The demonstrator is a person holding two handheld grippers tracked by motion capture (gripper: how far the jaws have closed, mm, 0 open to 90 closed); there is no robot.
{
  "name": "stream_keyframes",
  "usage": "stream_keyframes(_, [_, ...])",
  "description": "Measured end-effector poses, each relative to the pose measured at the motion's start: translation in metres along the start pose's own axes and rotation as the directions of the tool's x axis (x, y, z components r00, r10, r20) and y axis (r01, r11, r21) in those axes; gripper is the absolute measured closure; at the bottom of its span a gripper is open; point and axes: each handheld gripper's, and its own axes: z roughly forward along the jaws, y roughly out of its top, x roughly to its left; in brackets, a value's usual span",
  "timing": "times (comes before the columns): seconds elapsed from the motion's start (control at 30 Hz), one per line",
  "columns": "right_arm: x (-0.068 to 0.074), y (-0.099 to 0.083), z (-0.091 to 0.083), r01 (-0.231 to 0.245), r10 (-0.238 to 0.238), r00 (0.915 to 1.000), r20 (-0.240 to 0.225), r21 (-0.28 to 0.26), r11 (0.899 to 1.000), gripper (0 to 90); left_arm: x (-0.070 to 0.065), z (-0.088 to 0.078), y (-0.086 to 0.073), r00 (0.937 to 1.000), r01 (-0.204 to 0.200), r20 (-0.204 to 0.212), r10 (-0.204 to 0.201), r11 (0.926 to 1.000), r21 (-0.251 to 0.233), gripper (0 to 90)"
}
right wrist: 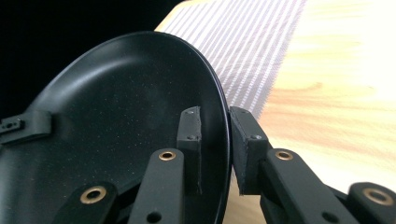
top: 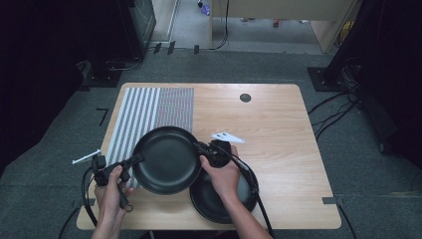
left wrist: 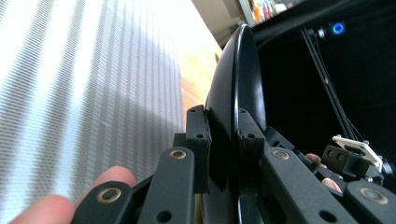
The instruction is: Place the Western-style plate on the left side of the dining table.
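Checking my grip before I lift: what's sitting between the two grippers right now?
The upper black plate: the high view shows the left gripper on one rim and the right gripper on the opposite rim.

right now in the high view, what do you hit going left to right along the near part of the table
left claw → upper black plate, held at opposite rims → right claw → lower black plate on the table → bare wooden table
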Motion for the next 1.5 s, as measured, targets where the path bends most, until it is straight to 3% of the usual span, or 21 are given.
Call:
stream_keyframes(0.43, [0.011,0.026,0.080,0.006,-0.002,0.9991,-0.042,0.079,0.997,70.8,0.036,-0.006,0.036,0.9942,0.085,-0.059,-0.090,0.9929,-0.083,80.6])
stream_keyframes(0.7, [0.009,0.038,0.123,-0.008,0.006,0.9997,0.023,0.082,0.997,71.0,0.045,0.007,0.055,0.9881,0.097,-0.107,-0.111,0.9875,-0.124,80.6])
stream_keyframes(0.8, [0.007,0.043,0.136,-0.036,0.033,0.9990,0.028,0.076,0.996,70.0,0.052,0.014,0.065,0.9851,0.117,-0.111,-0.131,0.9851,-0.126,80.6])
stream_keyframes(0.9, [0.002,0.046,0.146,-0.067,0.065,0.9975,0.028,0.070,0.995,67.7,0.060,0.022,0.071,0.9810,0.149,-0.106,-0.162,0.9813,-0.122,80.6])
stream_keyframes(1.03, [-0.003,0.050,0.155,-0.051,0.048,0.9980,0.041,0.068,0.996,62.9,0.064,0.034,0.078,0.9796,0.158,-0.106,-0.171,0.9801,-0.121,80.6])
stream_keyframes(1.1, [-0.008,0.052,0.158,-0.075,0.074,0.9970,0.024,0.055,0.996,61.1,0.066,0.039,0.082,0.9777,0.169,-0.106,-0.182,0.9785,-0.119,80.4])
stream_keyframes(1.23, [-0.022,0.053,0.164,-0.110,0.110,0.9939,-0.001,0.069,0.992,59.0,0.066,0.050,0.090,0.9757,0.154,-0.144,-0.166,0.9843,-0.086,80.5])
stream_keyframes(1.5, [-0.035,0.052,0.169,-0.110,0.113,0.9925,-0.047,0.053,0.992,55.4,0.069,0.059,0.097,0.9682,0.185,-0.156,-0.196,0.9794,-0.081,80.4])
